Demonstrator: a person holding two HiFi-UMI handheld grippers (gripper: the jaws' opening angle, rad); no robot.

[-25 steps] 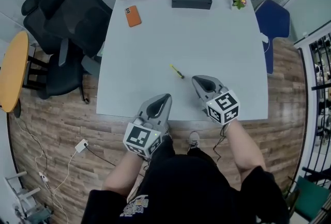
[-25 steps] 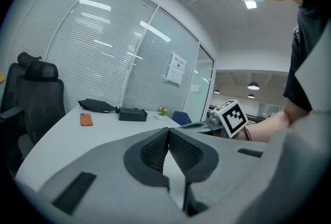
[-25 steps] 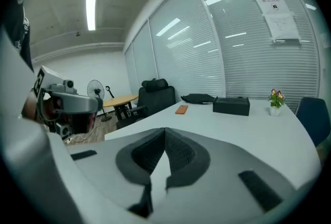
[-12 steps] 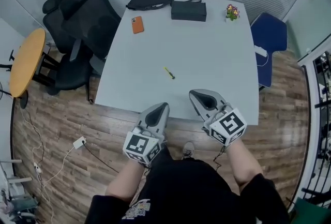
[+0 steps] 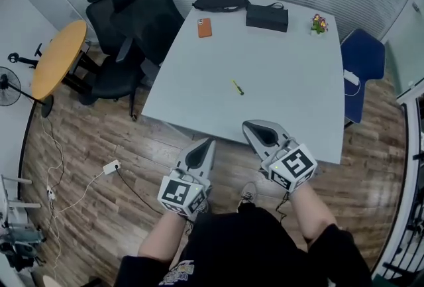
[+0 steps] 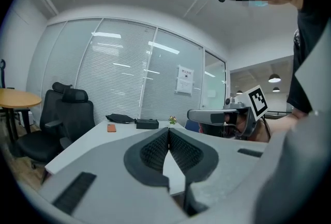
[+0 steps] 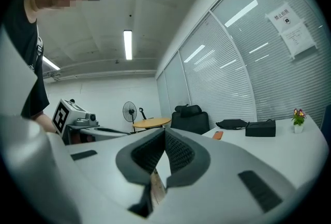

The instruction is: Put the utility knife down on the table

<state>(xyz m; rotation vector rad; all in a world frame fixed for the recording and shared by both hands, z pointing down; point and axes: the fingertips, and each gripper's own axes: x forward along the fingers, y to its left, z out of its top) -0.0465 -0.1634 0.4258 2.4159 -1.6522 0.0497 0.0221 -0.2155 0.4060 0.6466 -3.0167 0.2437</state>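
Plainly, the big pale table fills the upper middle of the head view. Its wide centre is bare, which is likely why it serves as the set-down spot. The black office chairs crowd its left edge in the upper left, pushed aside rather than tucked in, so the near side is free for the person to stand at. A round wooden side table sits further left, and a blue chair at the right edge. In the lower middle, the left gripper hangs over the wooden floor just short of the table's near edge. Its jaws are clenched together with nothing between them, as its own view confirms. The right gripper sits beside it, level with that near edge, and is likewise pressed closed on nothing. Both appear to be held clear of the tabletop because there is nothing left to carry. Along the far edge, at the top of the frame, lie a black bag, a black box, an orange phone and a small pot of flowers, all well out of the working area. The utility knife, yellow and slim, lies flat and alone near the table's centre, well apart from both grippers, so the putting-down looks finished.
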